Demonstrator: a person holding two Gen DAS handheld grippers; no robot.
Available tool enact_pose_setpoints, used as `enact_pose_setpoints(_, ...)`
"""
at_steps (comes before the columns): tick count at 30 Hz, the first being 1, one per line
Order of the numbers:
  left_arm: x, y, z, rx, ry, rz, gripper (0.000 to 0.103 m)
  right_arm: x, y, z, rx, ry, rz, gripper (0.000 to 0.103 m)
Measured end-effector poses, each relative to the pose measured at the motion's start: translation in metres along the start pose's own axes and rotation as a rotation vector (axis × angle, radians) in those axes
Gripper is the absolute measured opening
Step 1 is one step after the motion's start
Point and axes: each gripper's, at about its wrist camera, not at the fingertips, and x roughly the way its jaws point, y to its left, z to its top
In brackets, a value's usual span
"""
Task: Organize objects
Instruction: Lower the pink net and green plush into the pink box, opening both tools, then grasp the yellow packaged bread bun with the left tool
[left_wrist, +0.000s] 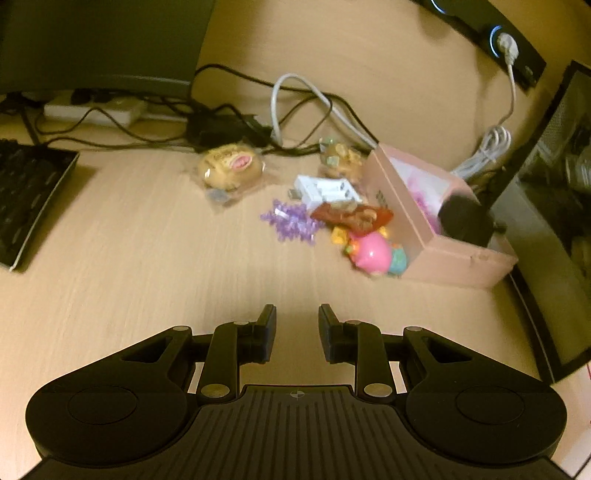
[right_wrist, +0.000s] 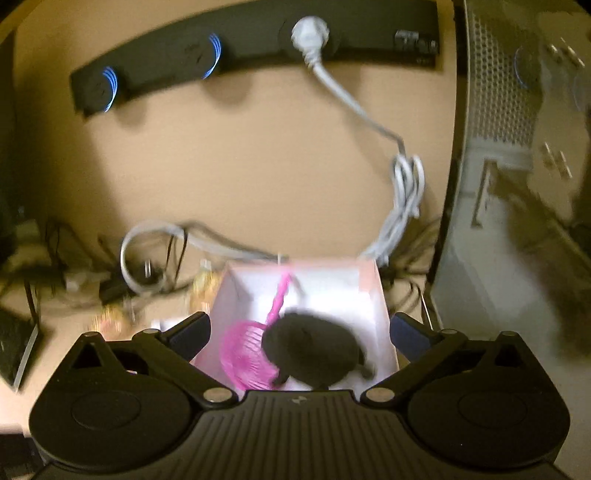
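My left gripper (left_wrist: 297, 332) hangs over bare desk (left_wrist: 147, 258), jaws nearly together with a narrow gap and nothing between them. My right gripper (right_wrist: 300, 332) has its jaws spread as wide as they go, straddling the box (right_wrist: 369, 288) below, pads clear of everything.

Between the right jaws, inside the box, lies a dark round thing (right_wrist: 314, 347), touching a pink scoop (right_wrist: 247, 354) to its left. The picture is too blurred to name the dark thing.

Ahead and right of the left jaws sits the remaining pile, just beside the box wall: a pink toy (left_wrist: 371, 254) nearest, then a red wrapper (left_wrist: 352, 216), purple beads (left_wrist: 291, 221), a white charger (left_wrist: 327, 190), and farther off two bagged snacks (left_wrist: 231, 168).

I judge the toy hard, light and rounded, likely to slip, so I'd pinch across its widest part. The beads look loose and floppy; take a bunch at the middle. The snacks seem soft and crinkly; grip the bag edge gently. The charger is stiff, easy across its flat sides.

No writing is legible anywhere.
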Motion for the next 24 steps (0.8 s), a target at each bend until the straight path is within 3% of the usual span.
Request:
enact_pose_setpoints(3,0.007,-0.002,0.026,0.075,-0.059,0.032,0.027,-0.011,0.005,-0.033,-0.054,0.025,-0.015,0.103)
enact_pose_setpoints(8,0.033,-0.008,0.082,0.303,-0.115,0.109,0.028,-0.021,0.019,-0.085,-0.106,0.087,-0.019,0.103)
enact_pose_setpoints(12,0.067,-0.005,0.112,0.463,-0.065,0.163,0.029,-0.019,0.027,-0.107,-0.094,0.139,-0.018,0.103)
enact_pose_setpoints(18,0.117,0.009,0.126,0.571,0.085,0.187,0.032,-0.017,0.029,-0.115,-0.055,0.175,-0.021,0.103)
enact_pose_setpoints(24,0.142,0.004,0.134,0.579,0.091,0.142,0.051,-0.012,0.027,-0.121,-0.022,0.213,-0.035,0.103)
